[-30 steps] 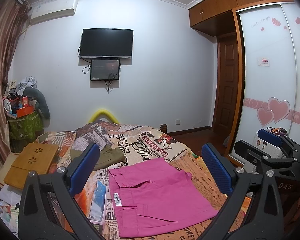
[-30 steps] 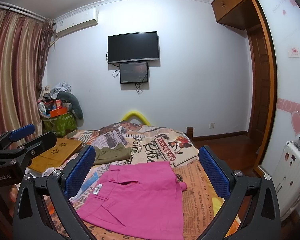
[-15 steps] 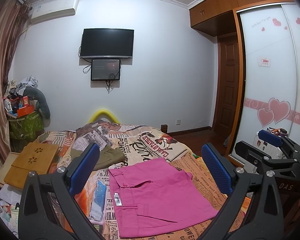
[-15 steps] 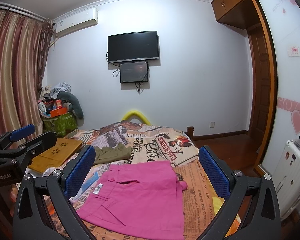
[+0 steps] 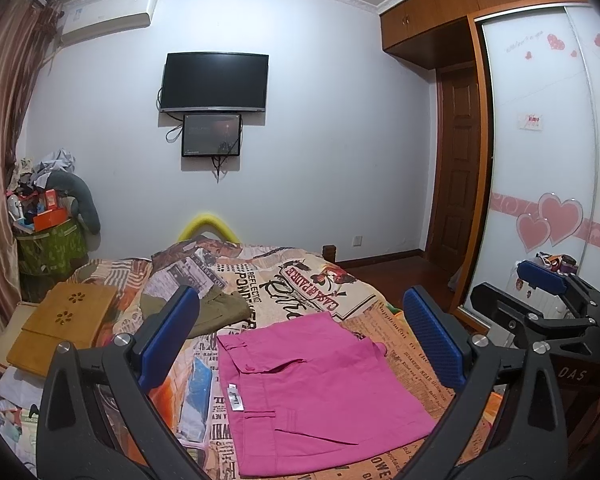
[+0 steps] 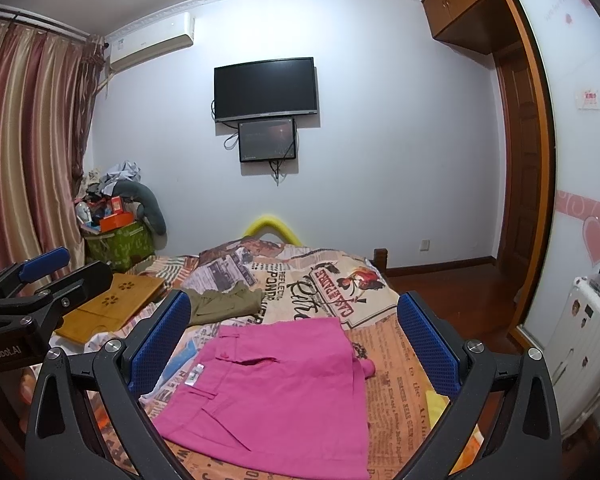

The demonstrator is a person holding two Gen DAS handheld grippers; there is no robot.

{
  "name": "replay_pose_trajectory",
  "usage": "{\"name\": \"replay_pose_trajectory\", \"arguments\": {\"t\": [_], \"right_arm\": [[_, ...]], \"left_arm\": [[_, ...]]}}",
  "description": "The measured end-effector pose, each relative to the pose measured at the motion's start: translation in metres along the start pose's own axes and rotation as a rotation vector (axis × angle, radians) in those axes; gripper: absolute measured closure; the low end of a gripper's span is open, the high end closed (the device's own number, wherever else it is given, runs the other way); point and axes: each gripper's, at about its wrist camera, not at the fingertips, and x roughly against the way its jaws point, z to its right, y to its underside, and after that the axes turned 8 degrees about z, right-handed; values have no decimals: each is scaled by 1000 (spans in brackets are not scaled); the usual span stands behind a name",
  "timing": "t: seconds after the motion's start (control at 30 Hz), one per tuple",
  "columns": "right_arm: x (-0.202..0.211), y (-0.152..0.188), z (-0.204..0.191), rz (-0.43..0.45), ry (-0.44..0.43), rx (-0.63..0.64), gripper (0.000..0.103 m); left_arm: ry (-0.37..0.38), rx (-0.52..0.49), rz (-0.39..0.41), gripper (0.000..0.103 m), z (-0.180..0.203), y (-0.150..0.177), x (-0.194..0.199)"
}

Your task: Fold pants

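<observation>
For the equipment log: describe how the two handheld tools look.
Both match. The left tool and right tool have matte black forked frames, silver screw heads at the joints and textured blue finger pads. White "GenRobot.AI" lettering marks the left body in the right view. No cables or sleeves show.

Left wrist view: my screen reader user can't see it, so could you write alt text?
Folded pink pants lie flat on a bed with a newspaper-print cover, framed by the open left gripper above them. The right gripper, also open, shows at the right edge; a TV hangs on the far wall.
</observation>
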Motion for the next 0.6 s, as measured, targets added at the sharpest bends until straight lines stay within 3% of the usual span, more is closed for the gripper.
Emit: {"name": "replay_pose_trajectory", "arguments": {"t": [0.23, 0.6], "right_arm": [[-21, 12, 12, -52, 36, 11, 0], [-83, 58, 53, -273, 96, -8, 0]], "left_arm": [[-21, 3, -73, 0, -12, 13, -36], [-49, 54, -364, 0, -60, 79, -133]]}}
